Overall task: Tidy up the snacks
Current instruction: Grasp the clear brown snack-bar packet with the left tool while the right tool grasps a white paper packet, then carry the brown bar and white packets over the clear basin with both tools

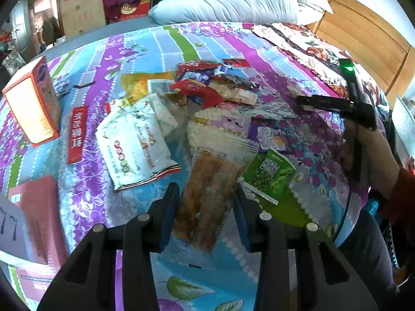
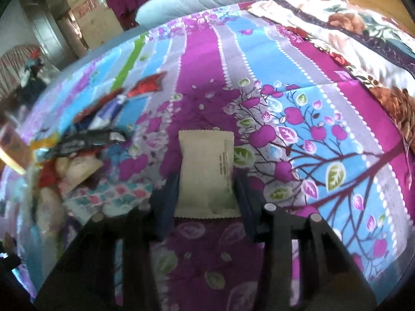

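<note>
On a purple-and-blue floral bedsheet (image 2: pixel 324 134), the left gripper (image 1: pixel 206 204) clamps a clear packet of orange-brown snack (image 1: pixel 207 194); the right gripper (image 2: pixel 207 194) pinches a beige sachet (image 2: pixel 205 173), snack pile (image 2: pixel 77 155) at nine o'clock.

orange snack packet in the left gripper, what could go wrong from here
The left gripper pinches the orange snack packet by its sides only, so the slick wrapper might slide out or crush. Its far end lies by the green pea packet and could drag it. The right gripper may fumble the beige packet.
</note>
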`<state>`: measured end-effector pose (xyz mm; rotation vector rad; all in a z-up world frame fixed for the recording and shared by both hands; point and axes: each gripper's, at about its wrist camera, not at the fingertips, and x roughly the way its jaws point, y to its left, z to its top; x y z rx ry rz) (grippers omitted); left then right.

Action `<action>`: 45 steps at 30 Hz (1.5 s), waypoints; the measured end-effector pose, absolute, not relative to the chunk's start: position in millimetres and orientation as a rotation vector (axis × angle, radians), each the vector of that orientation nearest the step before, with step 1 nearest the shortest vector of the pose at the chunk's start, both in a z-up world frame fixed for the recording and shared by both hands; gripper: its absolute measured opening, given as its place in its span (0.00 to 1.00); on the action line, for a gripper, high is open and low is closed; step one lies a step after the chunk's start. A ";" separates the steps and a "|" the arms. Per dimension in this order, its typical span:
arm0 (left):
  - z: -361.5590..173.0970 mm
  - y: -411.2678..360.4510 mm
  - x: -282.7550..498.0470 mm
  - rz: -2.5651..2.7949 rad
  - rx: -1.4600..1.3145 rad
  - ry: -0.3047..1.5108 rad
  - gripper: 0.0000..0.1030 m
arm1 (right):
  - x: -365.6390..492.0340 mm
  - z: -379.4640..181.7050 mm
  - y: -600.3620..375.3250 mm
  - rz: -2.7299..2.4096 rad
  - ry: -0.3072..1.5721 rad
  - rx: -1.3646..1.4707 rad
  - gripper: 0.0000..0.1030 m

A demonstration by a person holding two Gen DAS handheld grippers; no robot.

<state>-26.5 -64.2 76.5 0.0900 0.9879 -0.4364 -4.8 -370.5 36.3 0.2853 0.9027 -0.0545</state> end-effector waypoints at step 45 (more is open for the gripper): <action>243.3 174.6 -99.2 0.003 -0.081 0.607 0.40 | -68.6 276.5 -13.4 0.687 0.572 0.013 0.43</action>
